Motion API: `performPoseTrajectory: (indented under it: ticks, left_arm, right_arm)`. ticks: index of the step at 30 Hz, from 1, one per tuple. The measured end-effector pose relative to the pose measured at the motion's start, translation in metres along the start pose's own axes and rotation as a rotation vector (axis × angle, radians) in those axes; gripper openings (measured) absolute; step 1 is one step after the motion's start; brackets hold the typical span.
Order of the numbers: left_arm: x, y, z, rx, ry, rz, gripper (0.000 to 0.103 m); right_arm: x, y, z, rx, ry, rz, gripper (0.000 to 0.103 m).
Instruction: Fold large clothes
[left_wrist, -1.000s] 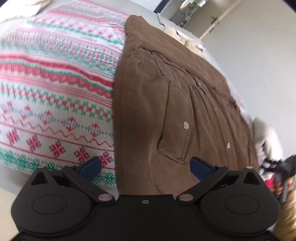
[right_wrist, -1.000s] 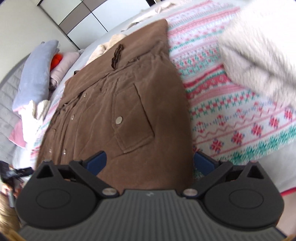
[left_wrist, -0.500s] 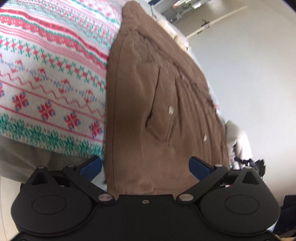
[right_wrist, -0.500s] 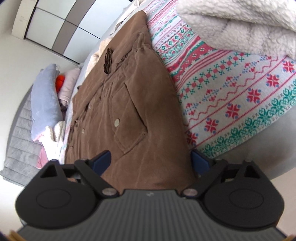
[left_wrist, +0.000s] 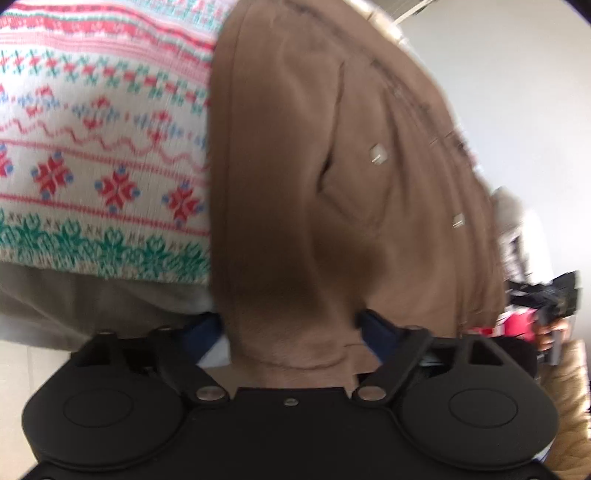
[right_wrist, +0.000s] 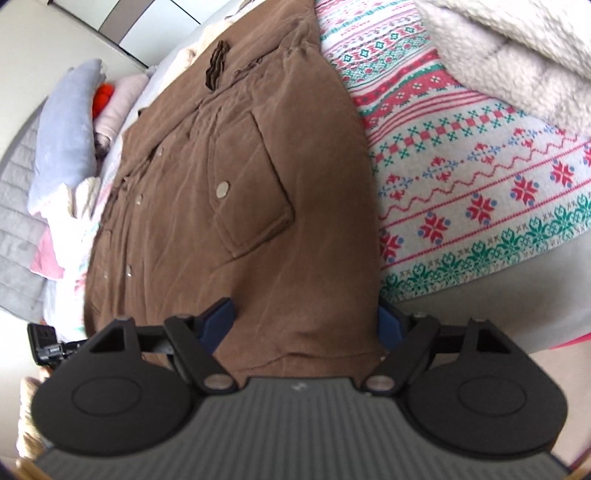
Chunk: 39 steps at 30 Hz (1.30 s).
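Note:
A brown corduroy jacket (left_wrist: 295, 166) (right_wrist: 221, 203) lies flat, front up, on a bed, with its hem hanging over the near edge. My left gripper (left_wrist: 290, 326) is at the hem's left corner. Its jaws are closing with a hump of hem fabric between the blue pads. My right gripper (right_wrist: 306, 317) is at the hem's right corner. Its jaws are closing too, and the cloth between the pads lies smooth. A snap pocket (right_wrist: 251, 195) sits just beyond the right gripper.
A knitted blanket with red and green patterns (left_wrist: 92, 147) (right_wrist: 480, 184) covers the bed under the jacket. A white fleece throw (right_wrist: 517, 55) lies at the far right. Pillows and folded clothes (right_wrist: 66, 122) are piled on the left. A black device (right_wrist: 44, 339) shows by the hem's left end.
Both grippers have dropped closer to the hem and tipped downward. Their jaws have narrowed around the hem corners. The left view is blurred from motion.

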<state>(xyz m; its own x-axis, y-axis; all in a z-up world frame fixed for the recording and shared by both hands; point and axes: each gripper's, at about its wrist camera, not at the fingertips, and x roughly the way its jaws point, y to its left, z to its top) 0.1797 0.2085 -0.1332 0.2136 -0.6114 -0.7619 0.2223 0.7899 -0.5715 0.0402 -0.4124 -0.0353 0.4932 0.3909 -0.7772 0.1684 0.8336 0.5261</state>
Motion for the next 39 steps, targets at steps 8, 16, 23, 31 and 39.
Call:
performPoseTrajectory:
  ticks: [8, 16, 23, 31, 39]
  left_arm:
    - [-0.011, -0.018, -0.012, 0.043, -0.045, -0.005, 0.04]
    - [-0.042, -0.041, -0.011, 0.058, -0.214, -0.155, 0.031]
    - [-0.071, -0.063, 0.025, 0.016, -0.475, -0.315, 0.03]
    - [-0.038, -0.041, 0.123, -0.287, -0.647, -0.323, 0.03]
    - [0.028, -0.023, 0.172, -0.365, -0.587, -0.221, 0.03]
  right_arm:
    - [-0.017, -0.009, -0.014, 0.044, -0.094, 0.005, 0.02]
    - [-0.046, -0.009, -0.024, 0.044, -0.266, 0.207, 0.01]
    - [-0.063, 0.021, 0.015, 0.048, -0.452, 0.368, 0.008]
    - [-0.036, 0.021, 0.101, 0.265, -0.635, 0.344, 0.0]
    - [0.013, -0.008, 0.142, 0.318, -0.566, 0.244, 0.004]
